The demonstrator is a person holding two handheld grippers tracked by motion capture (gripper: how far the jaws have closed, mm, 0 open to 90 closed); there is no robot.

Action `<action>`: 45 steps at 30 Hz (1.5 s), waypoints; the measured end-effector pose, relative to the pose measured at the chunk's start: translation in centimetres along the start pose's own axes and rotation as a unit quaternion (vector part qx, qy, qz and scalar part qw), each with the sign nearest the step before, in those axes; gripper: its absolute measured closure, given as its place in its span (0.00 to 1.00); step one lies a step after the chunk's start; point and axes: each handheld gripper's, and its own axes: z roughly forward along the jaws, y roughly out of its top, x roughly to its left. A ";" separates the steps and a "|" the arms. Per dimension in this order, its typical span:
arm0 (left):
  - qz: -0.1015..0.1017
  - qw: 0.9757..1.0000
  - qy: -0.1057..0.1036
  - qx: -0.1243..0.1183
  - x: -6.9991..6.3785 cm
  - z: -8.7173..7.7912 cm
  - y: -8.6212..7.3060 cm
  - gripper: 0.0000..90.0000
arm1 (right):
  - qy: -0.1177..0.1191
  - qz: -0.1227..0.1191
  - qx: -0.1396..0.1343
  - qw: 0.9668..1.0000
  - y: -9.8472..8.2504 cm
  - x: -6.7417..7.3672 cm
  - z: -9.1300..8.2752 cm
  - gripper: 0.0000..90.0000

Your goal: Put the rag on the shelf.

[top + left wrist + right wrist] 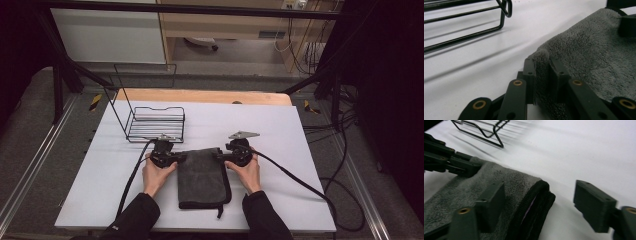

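A folded dark grey towel (pixel 202 175) with a black hem lies on the white table, long side running toward me. My left gripper (pixel 182 157) is at its far left corner, and in the left gripper view the jaws (pixel 541 72) are shut with a fold of the fleecy towel (pixel 594 50) pinched between them. My right gripper (pixel 218 156) is at the far right corner. Its jaws (pixel 541 202) stand apart astride the towel's hemmed corner (pixel 499 185), one finger over the cloth and the other off to the side over the table, neither pressing. The left gripper (pixel 451 162) shows across the towel.
A black wire basket (pixel 155 122) stands just behind the left gripper, with a tall wire frame rising at its left; its bars show close by (pixel 461 37). The white table sheet (pixel 280 130) stretches out to the right. Cables trail off both grippers toward me and to the right.
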 end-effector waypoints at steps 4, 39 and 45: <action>0.002 1.000 -0.002 -0.002 0.1 0.0 -0.1 0.85 | -0.001 0.003 0.021 1.000 -0.3 -0.4 0.7 0.41; -0.012 0.999 -0.038 -0.035 0.7 -1.4 -0.1 0.88 | 0.063 0.057 0.035 0.996 0.4 0.1 -0.8 0.89; -0.007 0.998 -0.042 -0.053 0.3 -2.3 0.1 0.88 | 0.064 0.046 0.010 0.997 0.5 0.7 -1.8 0.89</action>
